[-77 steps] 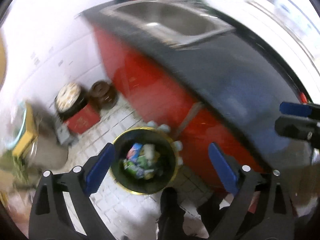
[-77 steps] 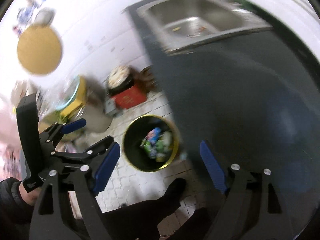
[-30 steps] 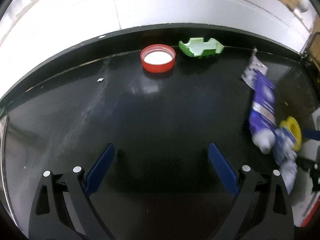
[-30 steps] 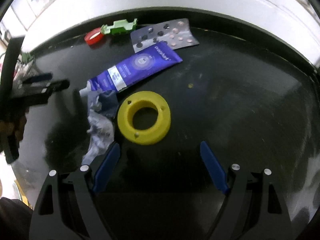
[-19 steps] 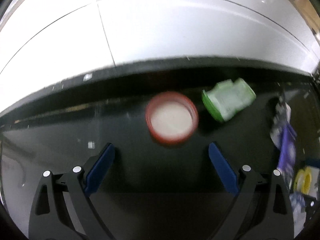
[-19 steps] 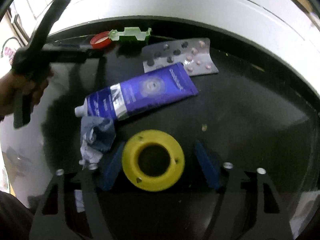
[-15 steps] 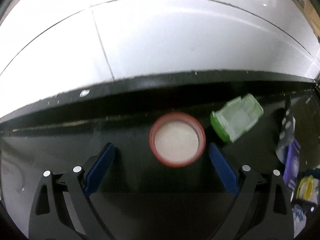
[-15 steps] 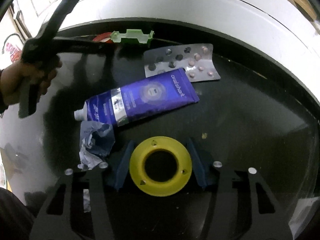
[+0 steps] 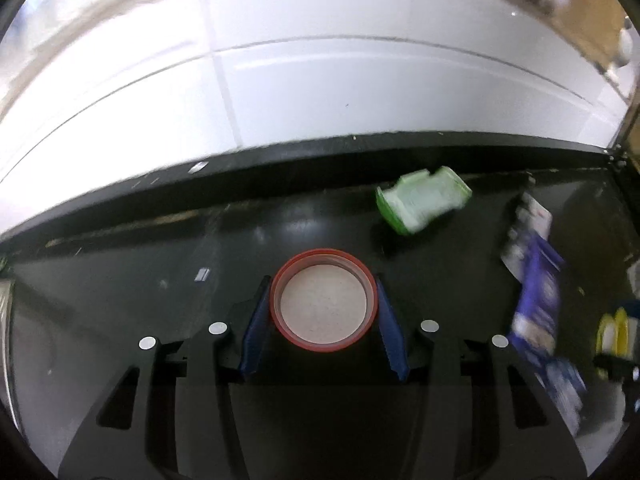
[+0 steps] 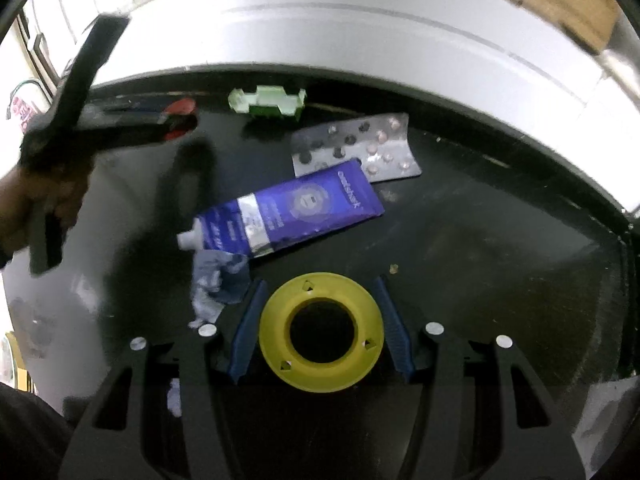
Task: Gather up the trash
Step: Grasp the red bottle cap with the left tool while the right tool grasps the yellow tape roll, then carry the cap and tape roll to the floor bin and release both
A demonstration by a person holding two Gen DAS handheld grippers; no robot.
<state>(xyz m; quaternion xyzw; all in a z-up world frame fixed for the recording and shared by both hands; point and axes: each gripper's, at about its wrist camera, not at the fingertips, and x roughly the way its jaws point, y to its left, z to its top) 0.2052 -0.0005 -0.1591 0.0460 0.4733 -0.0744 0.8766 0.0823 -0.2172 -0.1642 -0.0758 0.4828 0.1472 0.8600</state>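
- Home kitchen, prob.: glossy black countertop [image 10: 480, 240] butts vs white tiled wall [image 9: 320, 92] w/ grout lines.
- Household bits on it: blister pack [image 10: 356, 148], purple tube [image 10: 292, 208], red lid [image 9: 323, 305].

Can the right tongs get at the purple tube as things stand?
Probably not yet: the right tongs are clamped on the yellow ring. The purple tube lies uncovered just beyond on the black counter, so nothing else blocks it.
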